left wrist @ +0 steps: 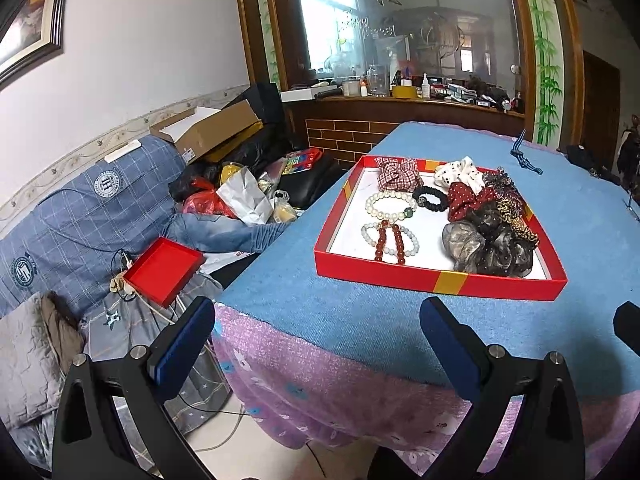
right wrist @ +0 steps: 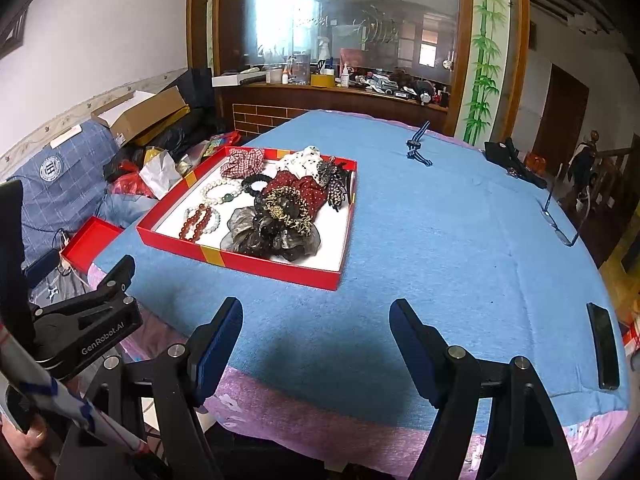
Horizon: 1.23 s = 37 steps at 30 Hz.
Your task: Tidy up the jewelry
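Observation:
A shallow red box (left wrist: 436,282) (right wrist: 244,261) with a white floor sits on the blue tablecloth. In it lie a white bead bracelet (left wrist: 390,201) (right wrist: 219,191), a red bead bracelet (left wrist: 387,240) (right wrist: 196,222) across a pale one, a black hair tie (left wrist: 430,199), and a heap of fabric scrunchies (left wrist: 490,240) (right wrist: 280,216). My left gripper (left wrist: 320,320) hangs open at the table's near edge, short of the box, nothing between its fingers. My right gripper (right wrist: 318,322) also stands open over the cloth in front of the box, empty.
A second small red box (left wrist: 162,270) (right wrist: 90,242) lies on the cluttered sofa to the left. On the cloth are a striped blue strap (right wrist: 418,145), glasses (right wrist: 558,220) and a black phone (right wrist: 604,346) near the right edge. A wooden cabinet stands behind.

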Available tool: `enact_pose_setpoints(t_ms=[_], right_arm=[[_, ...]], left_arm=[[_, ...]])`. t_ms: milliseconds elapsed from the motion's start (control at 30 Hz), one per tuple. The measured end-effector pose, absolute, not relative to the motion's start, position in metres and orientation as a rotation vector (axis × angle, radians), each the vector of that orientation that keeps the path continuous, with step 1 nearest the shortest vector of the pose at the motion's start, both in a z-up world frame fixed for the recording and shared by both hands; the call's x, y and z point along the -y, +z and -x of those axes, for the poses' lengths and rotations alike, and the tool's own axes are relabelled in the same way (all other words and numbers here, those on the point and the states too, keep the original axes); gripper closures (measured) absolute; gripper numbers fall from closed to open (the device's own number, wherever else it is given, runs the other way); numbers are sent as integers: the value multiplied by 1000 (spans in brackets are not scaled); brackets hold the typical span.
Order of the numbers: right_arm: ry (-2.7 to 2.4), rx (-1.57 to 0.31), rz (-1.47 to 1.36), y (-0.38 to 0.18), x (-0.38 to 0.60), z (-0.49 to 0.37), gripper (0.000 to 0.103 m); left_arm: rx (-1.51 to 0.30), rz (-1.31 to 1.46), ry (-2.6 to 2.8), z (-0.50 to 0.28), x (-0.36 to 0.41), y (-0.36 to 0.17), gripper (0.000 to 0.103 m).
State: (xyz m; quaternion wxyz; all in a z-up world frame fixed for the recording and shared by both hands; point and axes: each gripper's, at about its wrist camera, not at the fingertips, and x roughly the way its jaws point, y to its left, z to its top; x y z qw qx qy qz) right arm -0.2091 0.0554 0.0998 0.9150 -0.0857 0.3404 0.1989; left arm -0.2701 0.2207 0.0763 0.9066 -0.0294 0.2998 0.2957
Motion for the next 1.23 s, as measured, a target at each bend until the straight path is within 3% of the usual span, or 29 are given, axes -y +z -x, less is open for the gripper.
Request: enact_pose_setpoints(t_ms=[1233], right_arm=[[354, -729, 111, 94, -33, 192, 21]], left_arm=[[-587, 52, 585, 268, -218, 88, 1]])
